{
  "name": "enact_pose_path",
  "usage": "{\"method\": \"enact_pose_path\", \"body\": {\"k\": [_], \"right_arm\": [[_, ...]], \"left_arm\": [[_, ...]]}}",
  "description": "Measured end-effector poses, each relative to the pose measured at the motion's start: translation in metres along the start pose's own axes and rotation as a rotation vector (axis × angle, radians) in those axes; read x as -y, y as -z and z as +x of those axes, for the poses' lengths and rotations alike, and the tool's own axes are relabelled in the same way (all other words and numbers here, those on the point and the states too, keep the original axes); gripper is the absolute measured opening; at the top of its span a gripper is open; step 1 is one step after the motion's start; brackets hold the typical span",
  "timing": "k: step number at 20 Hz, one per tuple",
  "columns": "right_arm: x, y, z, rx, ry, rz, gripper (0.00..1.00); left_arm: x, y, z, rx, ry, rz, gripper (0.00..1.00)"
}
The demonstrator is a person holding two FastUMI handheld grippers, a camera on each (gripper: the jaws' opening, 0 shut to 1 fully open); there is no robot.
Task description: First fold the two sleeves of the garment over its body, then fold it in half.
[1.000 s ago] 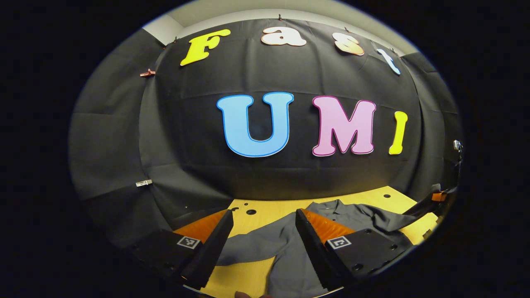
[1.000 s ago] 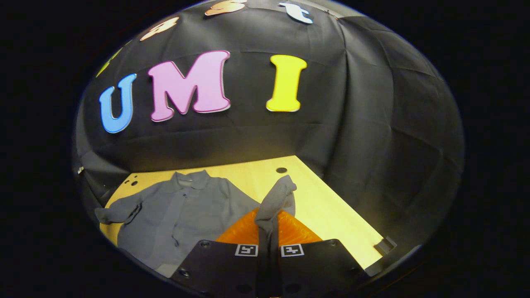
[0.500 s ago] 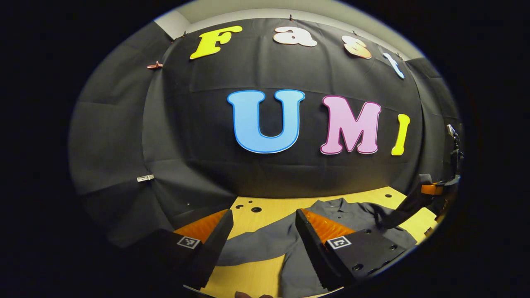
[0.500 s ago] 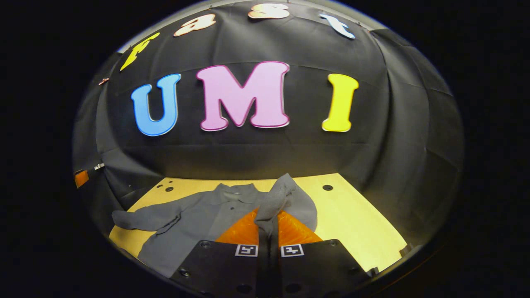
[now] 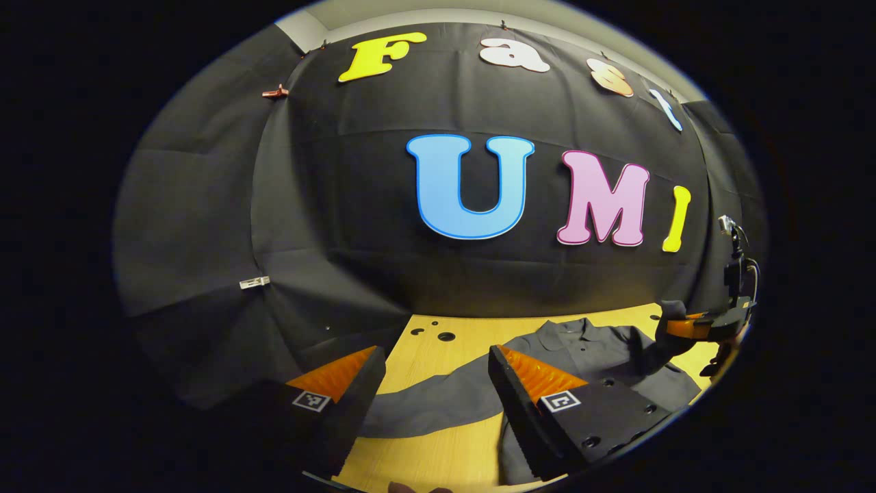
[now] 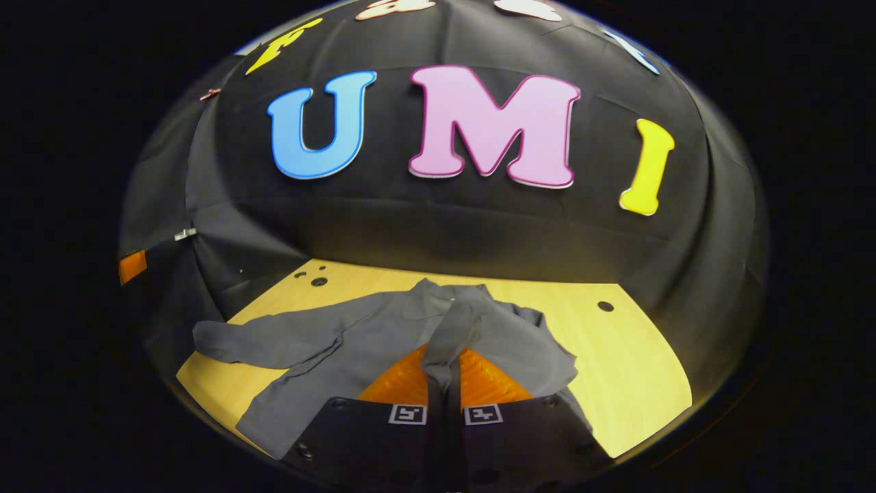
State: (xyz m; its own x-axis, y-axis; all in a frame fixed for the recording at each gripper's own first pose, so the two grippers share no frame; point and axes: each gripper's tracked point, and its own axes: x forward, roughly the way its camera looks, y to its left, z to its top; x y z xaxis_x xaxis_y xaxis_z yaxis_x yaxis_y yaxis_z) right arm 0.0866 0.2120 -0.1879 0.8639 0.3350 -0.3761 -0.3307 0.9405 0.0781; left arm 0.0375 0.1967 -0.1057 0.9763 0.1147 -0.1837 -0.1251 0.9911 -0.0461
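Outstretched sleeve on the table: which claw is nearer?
Left. The open left claw hovers right at the outstretched sleeve, which shows between its fingers. The right claw is over the shirt body, shut on the other sleeve.

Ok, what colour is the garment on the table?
Plain grey, no pattern visible. The garment shows best in the right gripper view, spread on the yellow wooden table.

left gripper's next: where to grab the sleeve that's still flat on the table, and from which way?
Probably the cuff end of the flat sleeve. It lies stretched out away from the garment body on the table, so the tip is free. Come from above at the outer end, left gripper fingers astride the cuff, then carry it over the body.
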Motion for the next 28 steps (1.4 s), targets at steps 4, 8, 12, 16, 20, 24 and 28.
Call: {"method": "enact_pose_path", "body": {"k": [4, 8, 12, 16, 20, 24, 28], "right_arm": [[-0.034, 0.031, 0.028, -0.076, -0.031, -0.067, 0.05], [-0.069, 0.069, 0.051, -0.179, -0.055, -0.093, 0.05], [-0.097, 0.103, 0.073, -0.269, -0.082, -0.118, 0.06], [-0.109, 0.127, 0.085, -0.341, -0.087, -0.084, 0.06], [-0.120, 0.147, 0.092, -0.416, -0.120, -0.021, 0.10], [-0.129, 0.161, 0.090, -0.461, -0.147, 0.015, 0.20], [-0.147, 0.159, 0.080, -0.461, -0.215, 0.061, 0.43]], "left_arm": [[-0.016, 0.015, 0.003, -0.013, 0.003, -0.016, 0.95], [-0.025, 0.033, 0.003, -0.042, 0.000, -0.042, 0.95], [-0.035, 0.048, 0.003, -0.068, -0.012, -0.060, 0.95], [-0.046, 0.057, 0.005, -0.084, -0.030, -0.063, 0.96], [-0.050, 0.069, 0.010, -0.092, -0.031, -0.074, 0.95], [-0.050, 0.081, 0.017, -0.118, -0.025, -0.051, 0.96], [-0.052, 0.089, 0.022, -0.129, -0.012, -0.029, 0.96]]}}
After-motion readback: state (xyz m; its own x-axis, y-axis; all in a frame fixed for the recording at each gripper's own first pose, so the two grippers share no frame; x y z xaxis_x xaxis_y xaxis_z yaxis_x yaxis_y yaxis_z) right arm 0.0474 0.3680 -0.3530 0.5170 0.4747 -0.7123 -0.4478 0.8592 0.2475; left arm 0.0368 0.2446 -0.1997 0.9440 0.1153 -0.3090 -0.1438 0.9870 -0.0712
